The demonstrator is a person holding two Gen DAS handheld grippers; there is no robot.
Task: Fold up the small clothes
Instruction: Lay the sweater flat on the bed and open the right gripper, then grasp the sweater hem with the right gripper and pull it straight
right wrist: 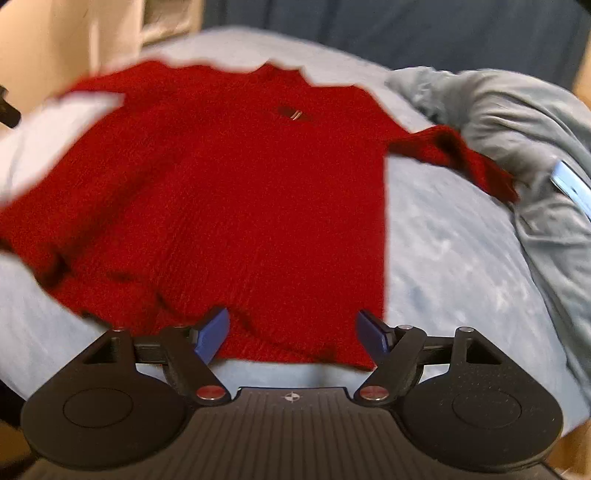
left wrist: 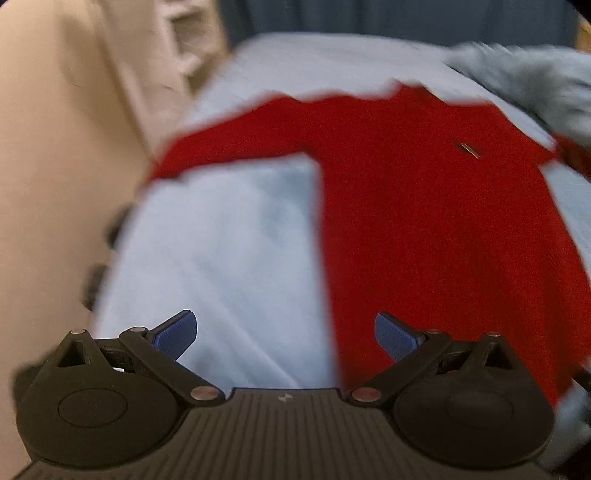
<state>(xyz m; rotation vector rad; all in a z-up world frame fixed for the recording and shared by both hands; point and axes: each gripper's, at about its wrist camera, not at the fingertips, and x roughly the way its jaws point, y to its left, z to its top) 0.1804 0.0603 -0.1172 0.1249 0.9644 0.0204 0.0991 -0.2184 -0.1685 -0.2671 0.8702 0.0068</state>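
Note:
A small red knit sweater (right wrist: 229,192) lies spread flat on a light blue sheet (right wrist: 443,251), neck away from me, one sleeve reaching right. In the left wrist view the sweater (left wrist: 424,221) fills the right half, its other sleeve stretched to the left. My left gripper (left wrist: 286,338) is open and empty, above the sheet just left of the sweater's side edge. My right gripper (right wrist: 293,334) is open and empty, hovering over the sweater's near hem. Both views are blurred.
A crumpled grey-blue garment (right wrist: 517,122) lies on the right side of the sheet, over the sleeve's end; it also shows in the left wrist view (left wrist: 532,77). A beige wall or furniture (left wrist: 55,166) stands at the left. A dark blue surface (right wrist: 369,22) lies behind.

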